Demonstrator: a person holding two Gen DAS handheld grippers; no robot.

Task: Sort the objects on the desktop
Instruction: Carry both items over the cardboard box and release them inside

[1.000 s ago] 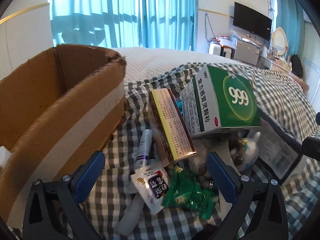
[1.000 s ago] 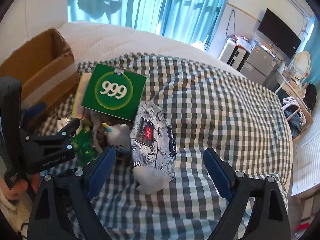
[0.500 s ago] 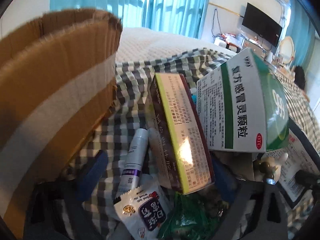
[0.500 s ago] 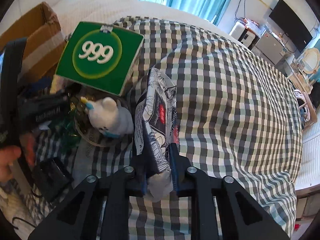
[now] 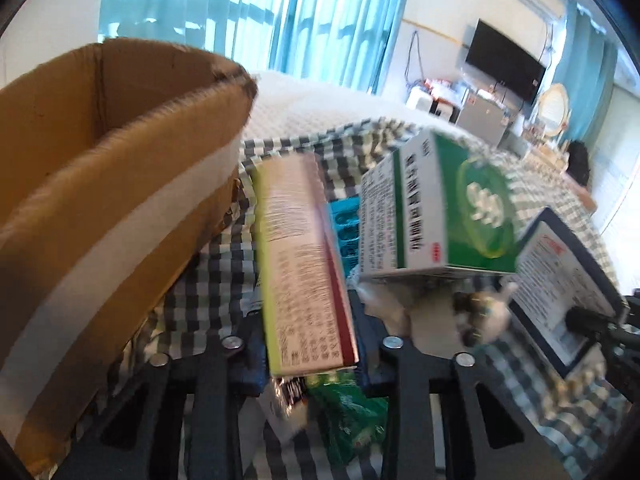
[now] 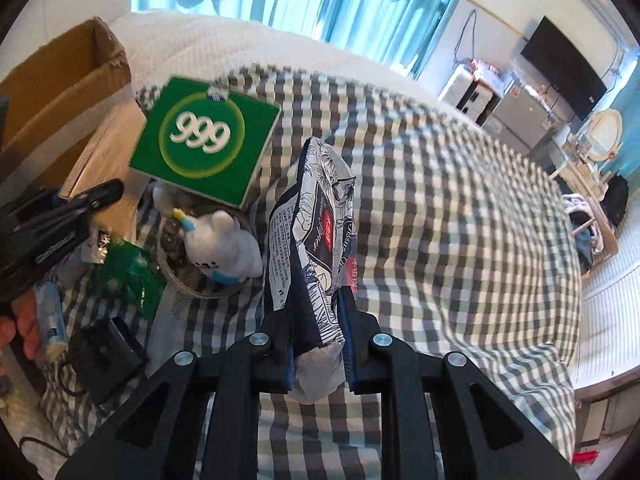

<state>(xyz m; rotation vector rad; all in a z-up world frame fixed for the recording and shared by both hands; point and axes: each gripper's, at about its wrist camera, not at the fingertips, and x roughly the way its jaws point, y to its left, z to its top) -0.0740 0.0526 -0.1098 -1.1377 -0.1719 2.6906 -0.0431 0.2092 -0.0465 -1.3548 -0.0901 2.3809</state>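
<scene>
My left gripper is shut on a long yellow-and-maroon medicine box and holds it lifted beside the cardboard box. My right gripper is shut on a blue-and-white patterned tissue pack and holds it above the checked cloth. The tissue pack also shows at the right of the left wrist view. A green 999 medicine box lies tilted on the pile; it also shows in the left wrist view.
The cardboard box stands open at the left. A white plush toy, a green packet, a white tube and a black device lie on the cloth. A green packet lies under the left gripper.
My left gripper has shut on the long medicine box and raised it. My right gripper shut on the tissue pack half a second ago and has lifted it upright.
</scene>
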